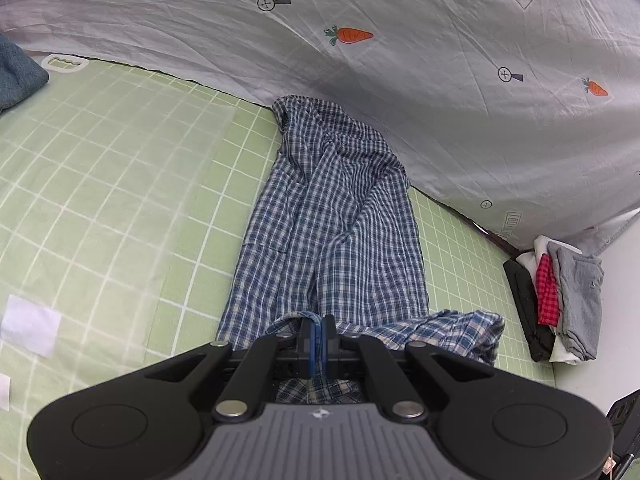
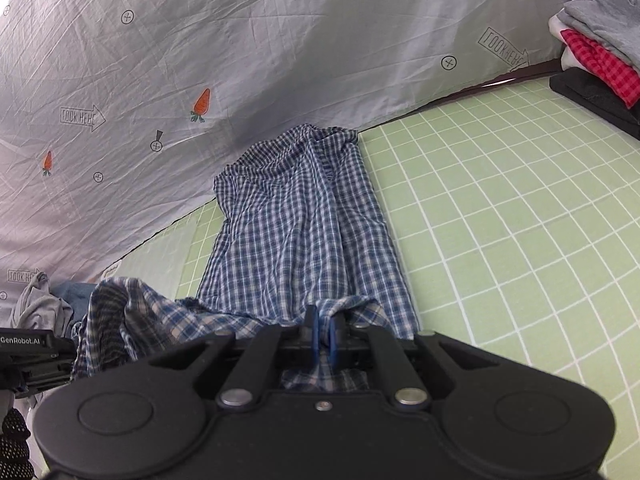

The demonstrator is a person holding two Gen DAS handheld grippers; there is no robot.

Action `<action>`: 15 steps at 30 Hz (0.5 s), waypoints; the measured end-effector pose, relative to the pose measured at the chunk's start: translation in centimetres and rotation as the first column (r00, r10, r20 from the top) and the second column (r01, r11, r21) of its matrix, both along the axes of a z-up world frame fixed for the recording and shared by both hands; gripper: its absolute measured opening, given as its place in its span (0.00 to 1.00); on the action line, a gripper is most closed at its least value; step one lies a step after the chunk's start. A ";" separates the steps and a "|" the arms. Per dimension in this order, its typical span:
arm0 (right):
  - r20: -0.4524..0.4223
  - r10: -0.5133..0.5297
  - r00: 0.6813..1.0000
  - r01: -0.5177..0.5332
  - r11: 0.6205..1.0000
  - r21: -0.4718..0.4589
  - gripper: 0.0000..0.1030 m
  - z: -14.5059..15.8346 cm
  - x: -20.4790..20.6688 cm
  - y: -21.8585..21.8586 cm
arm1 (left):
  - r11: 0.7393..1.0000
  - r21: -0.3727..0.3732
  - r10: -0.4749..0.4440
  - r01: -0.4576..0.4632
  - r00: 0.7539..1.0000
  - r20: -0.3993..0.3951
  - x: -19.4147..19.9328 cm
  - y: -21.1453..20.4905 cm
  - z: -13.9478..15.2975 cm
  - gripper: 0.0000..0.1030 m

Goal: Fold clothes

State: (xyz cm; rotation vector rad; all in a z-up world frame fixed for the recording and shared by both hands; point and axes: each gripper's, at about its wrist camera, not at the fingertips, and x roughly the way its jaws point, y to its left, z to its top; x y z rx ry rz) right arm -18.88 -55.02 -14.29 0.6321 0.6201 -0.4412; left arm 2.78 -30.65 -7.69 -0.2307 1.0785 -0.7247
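Green grid mat meets a carrot-print sheet reading "LOOK HERE" at 12 o'clock; left gripper and right gripper each pinch the plaid shirt.

sheet: "LOOK HERE" | left gripper: "GenRobot.AI"

One blue plaid shirt on the mat, two grippers, left and right, and one stack of folded clothes, four layers showing.
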 end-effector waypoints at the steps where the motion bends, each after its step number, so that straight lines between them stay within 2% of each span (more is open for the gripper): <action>1: -0.001 -0.002 1.000 0.002 1.000 0.006 0.05 -0.2 0.7 -0.6 | 1.000 0.001 0.004 -0.004 1.000 -0.003 0.7 -0.4 -0.3 0.02; 6: -0.030 0.002 1.000 0.000 0.999 0.037 0.05 -1.8 4.9 -4.2 | 0.999 0.037 0.014 -0.013 1.000 -0.013 4.9 -3.4 -2.7 0.02; 10: -0.095 -0.008 0.995 0.018 0.995 0.100 0.06 -4.8 8.5 -7.8 | 0.995 0.094 0.050 -0.043 0.997 -0.066 8.4 -5.0 -5.7 0.02; 13: -0.132 -0.013 0.991 0.034 0.987 0.157 0.06 -6.7 10.1 -9.1 | 0.992 0.119 0.061 -0.051 0.995 -0.082 9.6 -5.5 -7.2 0.02; 15: -0.150 0.005 0.989 0.017 0.989 0.147 0.06 -7.5 10.8 -9.0 | 0.990 0.135 0.060 -0.048 0.995 -0.085 9.9 -5.7 -7.8 0.03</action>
